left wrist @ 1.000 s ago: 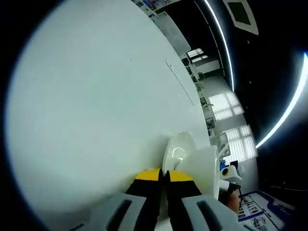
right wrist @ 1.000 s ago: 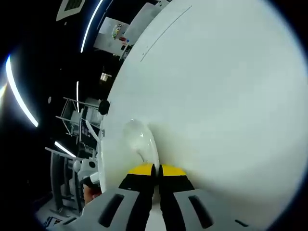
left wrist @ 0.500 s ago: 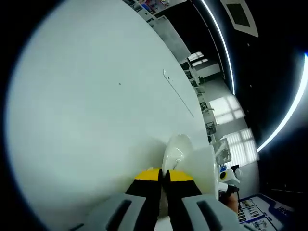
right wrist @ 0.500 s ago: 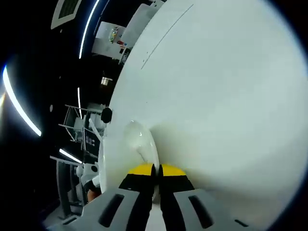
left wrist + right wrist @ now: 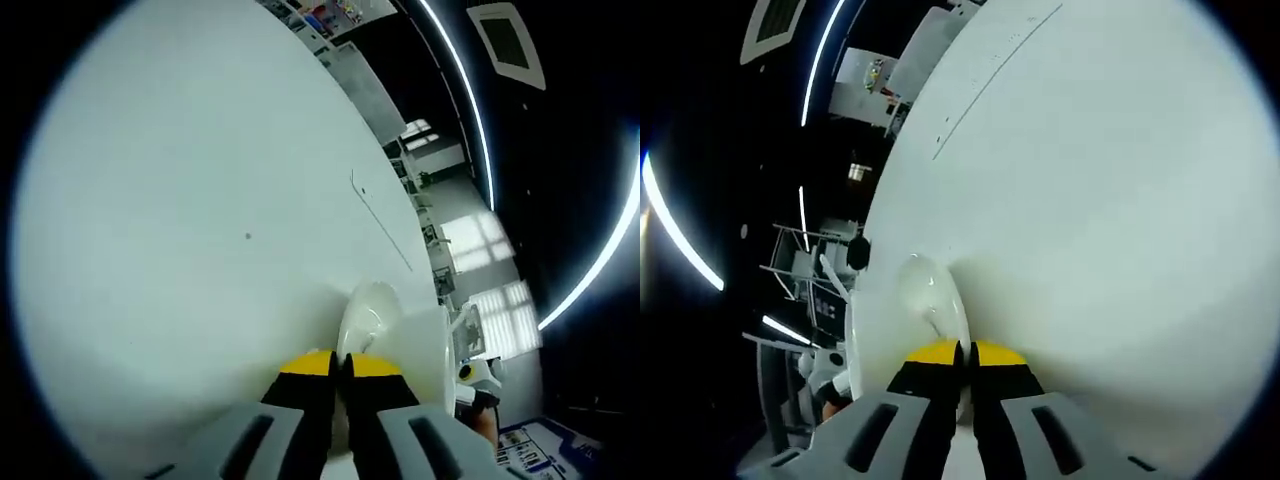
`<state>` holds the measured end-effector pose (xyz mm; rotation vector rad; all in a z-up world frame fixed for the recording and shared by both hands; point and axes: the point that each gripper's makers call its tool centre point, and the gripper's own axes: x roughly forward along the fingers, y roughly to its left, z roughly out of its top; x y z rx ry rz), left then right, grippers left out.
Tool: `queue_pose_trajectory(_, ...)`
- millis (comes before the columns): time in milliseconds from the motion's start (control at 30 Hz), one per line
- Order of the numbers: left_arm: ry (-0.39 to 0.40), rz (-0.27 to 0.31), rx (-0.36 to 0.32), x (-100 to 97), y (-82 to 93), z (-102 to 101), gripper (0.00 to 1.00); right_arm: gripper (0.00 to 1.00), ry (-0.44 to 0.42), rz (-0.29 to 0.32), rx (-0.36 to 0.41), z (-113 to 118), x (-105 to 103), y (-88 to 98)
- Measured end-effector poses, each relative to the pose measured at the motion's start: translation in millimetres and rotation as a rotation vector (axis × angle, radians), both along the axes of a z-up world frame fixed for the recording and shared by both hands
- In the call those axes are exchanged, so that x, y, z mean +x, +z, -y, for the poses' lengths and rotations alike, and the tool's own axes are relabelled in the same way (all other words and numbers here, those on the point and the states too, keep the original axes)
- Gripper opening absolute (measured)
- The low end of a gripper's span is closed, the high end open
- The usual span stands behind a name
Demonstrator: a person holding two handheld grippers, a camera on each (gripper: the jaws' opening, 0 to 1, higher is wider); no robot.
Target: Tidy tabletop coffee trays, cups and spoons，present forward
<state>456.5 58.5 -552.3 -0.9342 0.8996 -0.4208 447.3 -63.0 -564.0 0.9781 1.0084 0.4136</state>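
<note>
Broad white tabletop [image 5: 180, 200] across the left gripper view, dim hall with ceiling light strips behind. Left hand-held gripper [image 5: 340, 362] clamped on glossy white oval tray [image 5: 368, 318] at its rim.

Same tabletop [image 5: 1100, 200] in the right gripper view. Right hand-held gripper [image 5: 960, 352] pinched together on white tray [image 5: 930, 300] edge.

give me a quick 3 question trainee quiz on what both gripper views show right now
1. True or false: the left gripper stands wide open.
2. Each gripper's yellow-tipped jaws pinch what? A) a white tray's rim B) a blue cloth C) a glass bottle
3. Fill in: the right gripper has its jaws ____ on the white tray.

Key:
1. False; its jaws are closed on the tray.
2. A
3. shut
</note>
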Motion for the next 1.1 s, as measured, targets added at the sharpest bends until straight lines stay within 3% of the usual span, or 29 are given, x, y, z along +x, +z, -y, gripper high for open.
queue_pose_trajectory(333,0.061,0.010,-0.003,36.1,1.7,-7.4,0.06,0.05,-0.049,0.008,0.020,-4.2,32.8,3.7)
queue_pose_trajectory(567,0.099,0.012,-0.045,54.4,-3.6,-0.3,0.06,0.05,-0.092,0.035,-0.029,1.8,57.2,6.9)
queue_pose_trajectory(600,0.112,-0.013,-0.071,55.3,-5.2,0.5,0.06,0.05,-0.098,0.032,-0.031,2.7,59.5,4.8)
queue_pose_trajectory(733,0.117,-0.014,-0.050,56.6,-12.2,-0.6,0.06,0.05,-0.101,0.025,-0.055,0.6,56.4,-2.1)
queue_pose_trajectory(1100,0.129,0.002,-0.049,57.2,-8.4,0.5,0.07,0.06,-0.103,0.034,0.012,0.6,58.7,-3.9)
